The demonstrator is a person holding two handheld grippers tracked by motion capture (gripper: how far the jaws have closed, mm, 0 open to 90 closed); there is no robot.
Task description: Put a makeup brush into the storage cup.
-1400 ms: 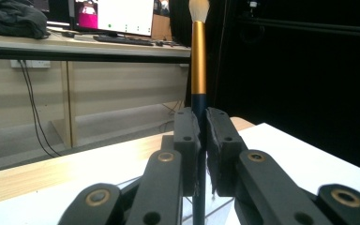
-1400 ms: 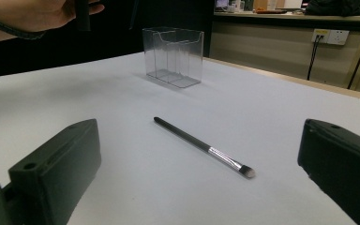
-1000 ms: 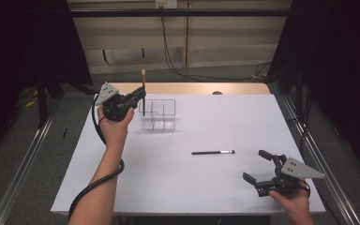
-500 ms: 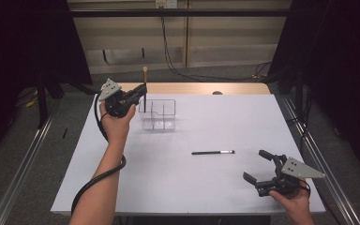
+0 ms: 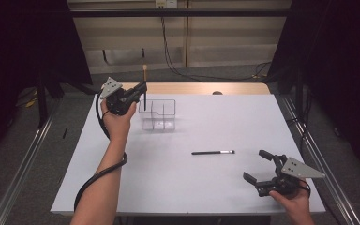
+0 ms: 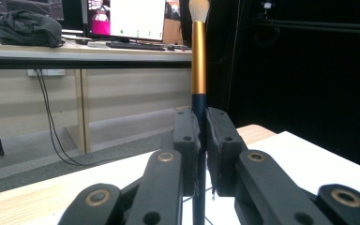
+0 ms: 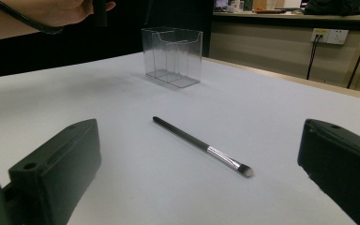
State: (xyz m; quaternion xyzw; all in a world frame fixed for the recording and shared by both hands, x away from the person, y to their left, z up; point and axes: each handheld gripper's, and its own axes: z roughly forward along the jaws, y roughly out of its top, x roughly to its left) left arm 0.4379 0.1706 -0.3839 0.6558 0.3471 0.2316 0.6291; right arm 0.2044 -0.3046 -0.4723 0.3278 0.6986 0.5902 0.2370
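Your left gripper is clamped tight on the dark handle of a makeup brush, which stands upright with its pale bristles on top. In the left gripper view the two jaws press the handle from either side, the gold band and bristle tuft rising above them. Over the last second you have carried the brush a little way across, from the left of the clear organizer to above its near-left corner, and the handle's lower end now hangs just over the rim. My reading is that you are lining it up to drop it into one of the compartments; which one it sits over I can't tell.

Further right, a second, thinner brush lies flat on the table, well apart from the organizer, bristle end pointing right. Your right gripper rests near the table's front right corner with its jaws spread wide and nothing between them; it has not shifted. It looks placed to take that brush next.

The table is covered in a plain white sheet with a wooden strip along its far edge. Dark curtains flank both sides, cables trail down the pale wall behind, and metal rails run along the floor.
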